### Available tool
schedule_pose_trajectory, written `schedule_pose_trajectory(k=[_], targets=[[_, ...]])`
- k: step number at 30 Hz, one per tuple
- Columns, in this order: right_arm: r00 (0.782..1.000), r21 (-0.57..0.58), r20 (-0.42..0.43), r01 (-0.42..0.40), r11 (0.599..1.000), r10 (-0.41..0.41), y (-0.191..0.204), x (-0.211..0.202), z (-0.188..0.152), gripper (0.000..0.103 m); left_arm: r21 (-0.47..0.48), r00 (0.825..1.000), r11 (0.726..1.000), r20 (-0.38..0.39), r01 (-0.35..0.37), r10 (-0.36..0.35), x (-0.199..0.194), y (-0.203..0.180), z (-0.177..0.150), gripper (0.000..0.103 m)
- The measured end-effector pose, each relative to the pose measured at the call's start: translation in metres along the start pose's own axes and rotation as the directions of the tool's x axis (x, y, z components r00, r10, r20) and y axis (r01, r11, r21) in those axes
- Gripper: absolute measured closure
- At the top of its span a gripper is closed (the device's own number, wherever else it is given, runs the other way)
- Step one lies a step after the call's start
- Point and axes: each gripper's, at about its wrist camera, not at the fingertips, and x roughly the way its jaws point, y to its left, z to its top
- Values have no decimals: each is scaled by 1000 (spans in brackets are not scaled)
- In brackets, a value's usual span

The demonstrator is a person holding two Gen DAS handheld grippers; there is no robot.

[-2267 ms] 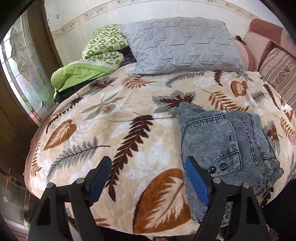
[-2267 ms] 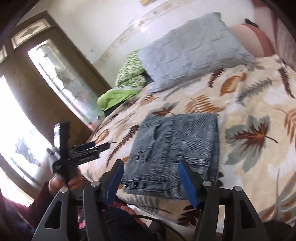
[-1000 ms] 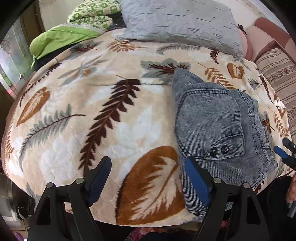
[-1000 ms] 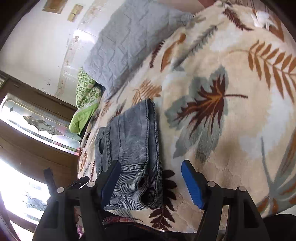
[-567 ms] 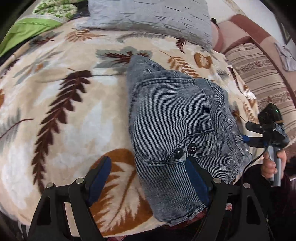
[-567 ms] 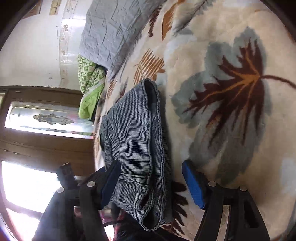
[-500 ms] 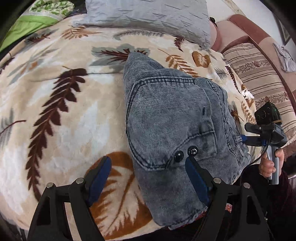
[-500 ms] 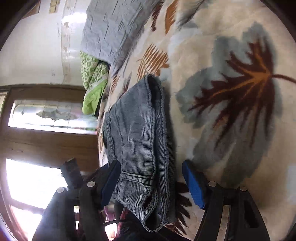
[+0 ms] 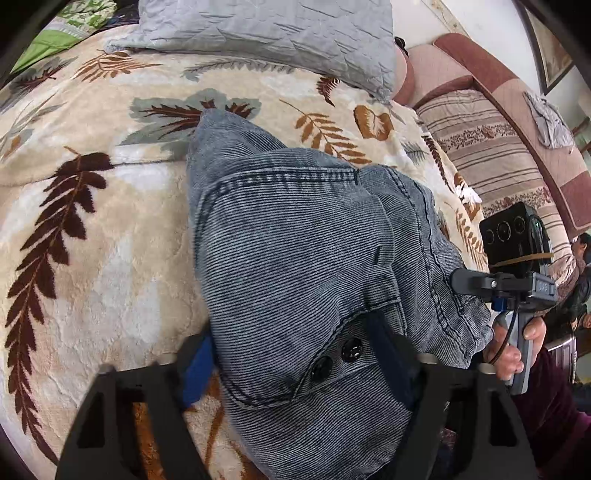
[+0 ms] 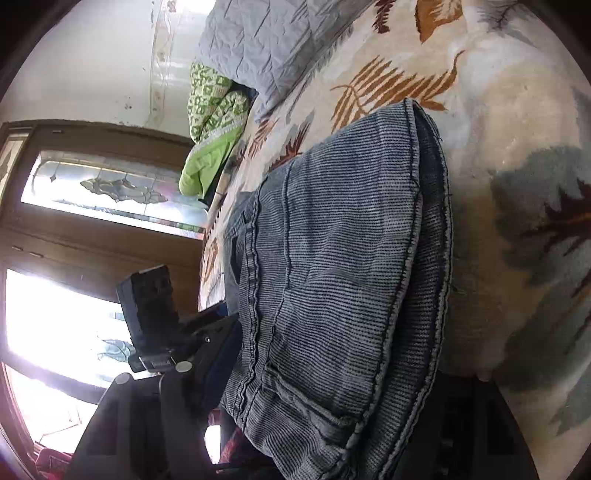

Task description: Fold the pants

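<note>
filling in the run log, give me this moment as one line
stage: gripping folded jeans at near edge | left tongs: open around the fold | right tongs: around its other side | surface: leaf blanket

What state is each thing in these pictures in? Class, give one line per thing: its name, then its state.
pants: folded into a thick bundle, lying on the blanket.
left gripper: open, fingers astride the near end of the pants.
right gripper: open, straddling the bundle's edge.
blanket: spread flat.
grey pillow: lying on the blanket.
</note>
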Motion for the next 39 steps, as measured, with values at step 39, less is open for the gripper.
schedule_pose_trajectory(k=[39], targets=[[971, -158, 129, 220, 963, -201, 38, 50, 79, 44, -33, 916, 917, 48, -398, 399, -18, 24, 85, 51]])
